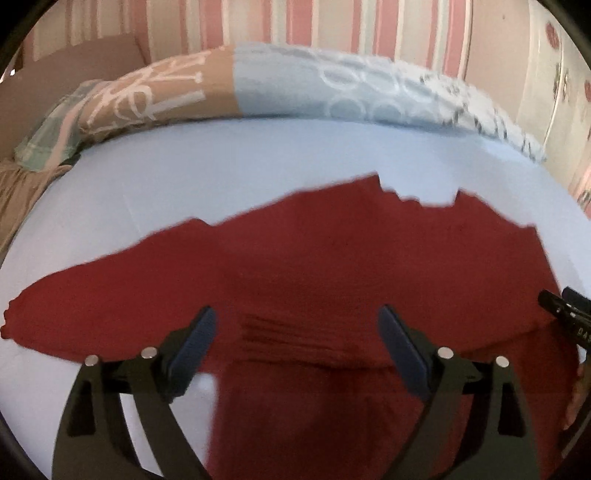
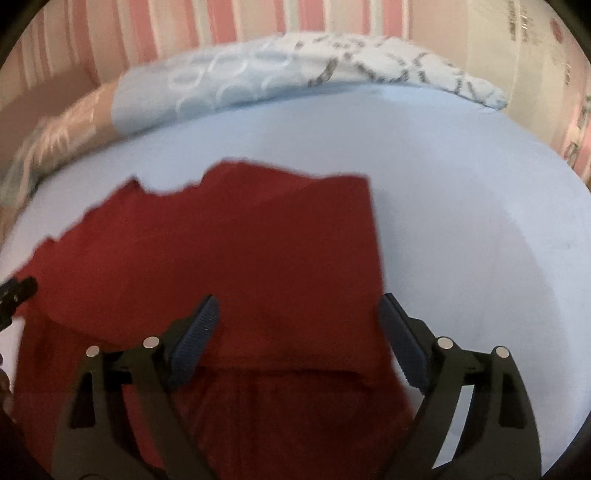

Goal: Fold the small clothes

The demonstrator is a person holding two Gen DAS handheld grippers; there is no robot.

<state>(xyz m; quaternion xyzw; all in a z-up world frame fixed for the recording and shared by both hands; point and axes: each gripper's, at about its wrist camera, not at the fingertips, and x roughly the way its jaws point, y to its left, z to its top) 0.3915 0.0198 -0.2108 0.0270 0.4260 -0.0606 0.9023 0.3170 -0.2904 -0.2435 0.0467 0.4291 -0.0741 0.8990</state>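
A dark red garment (image 1: 332, 258) lies spread on the pale blue bed sheet (image 1: 258, 162). A sleeve stretches to the left. Its near part is folded over, with a fold edge across the middle. My left gripper (image 1: 297, 332) is open and empty, just above the garment's left middle. My right gripper (image 2: 299, 321) is open and empty above the garment's (image 2: 221, 258) right part, whose straight edge runs by the right finger. The right gripper's tip shows at the right edge of the left wrist view (image 1: 565, 306). The left gripper's tip shows at the left edge of the right wrist view (image 2: 14, 291).
A patterned pillow or duvet (image 1: 314, 88) in tan, light blue and white lies along the far side of the bed, also in the right wrist view (image 2: 295, 62). A pink striped wall (image 1: 332, 26) stands behind. Bare sheet (image 2: 480, 221) lies right of the garment.
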